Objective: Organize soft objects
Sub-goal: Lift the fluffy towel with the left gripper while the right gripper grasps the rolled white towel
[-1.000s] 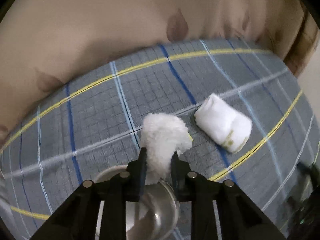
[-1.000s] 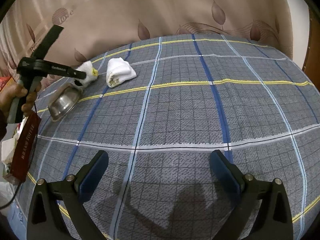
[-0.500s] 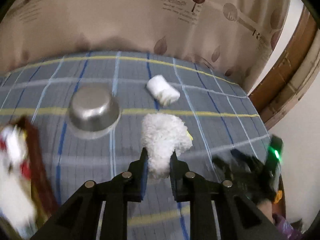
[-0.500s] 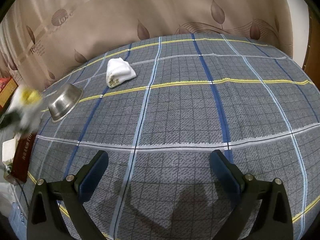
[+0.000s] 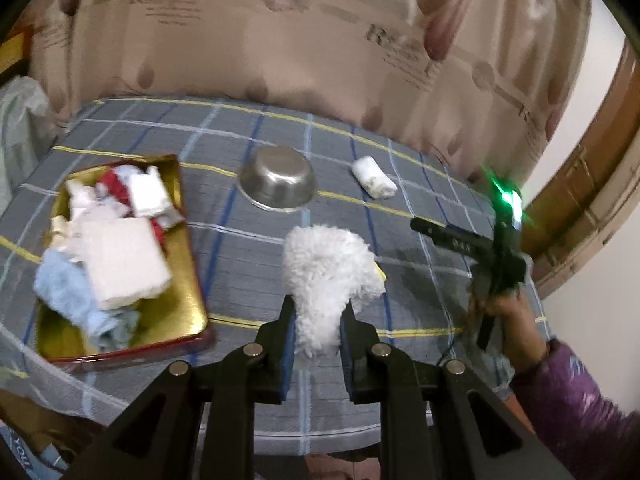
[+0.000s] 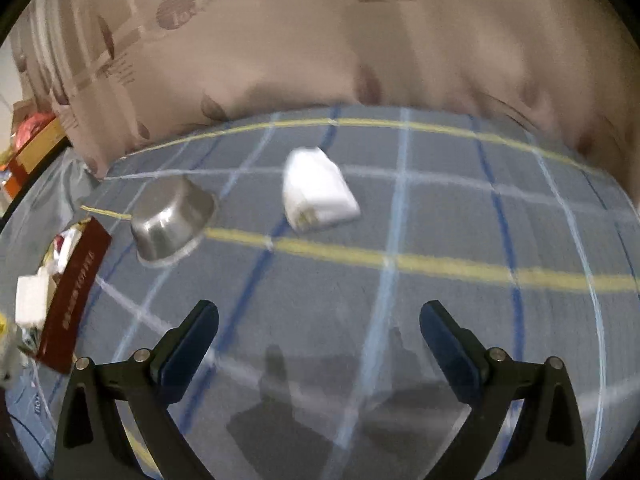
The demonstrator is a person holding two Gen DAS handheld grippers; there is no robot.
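My left gripper (image 5: pixel 317 314) is shut on a fluffy white cloth (image 5: pixel 329 276) and holds it above the checked blanket, right of a gold tray with a red rim (image 5: pixel 192 276) full of several folded cloths. A rolled white cloth (image 5: pixel 374 178) lies far right of a steel bowl (image 5: pixel 277 179). My right gripper (image 6: pixel 319 326) is open and empty above the blanket, with the rolled white cloth (image 6: pixel 318 196) ahead of it. The right gripper also shows at the right in the left wrist view (image 5: pixel 472 240).
The steel bowl (image 6: pixel 172 220) lies tipped on its side left of the rolled cloth. The tray's red side (image 6: pixel 74 296) is at the far left. A beige curtain (image 6: pixel 320 40) hangs behind the bed. A wooden frame (image 5: pixel 592 184) stands at the right.
My left gripper has pulled back and up with the fluffy cloth, bringing the tray into view. My right gripper has moved forward toward the rolled white cloth.
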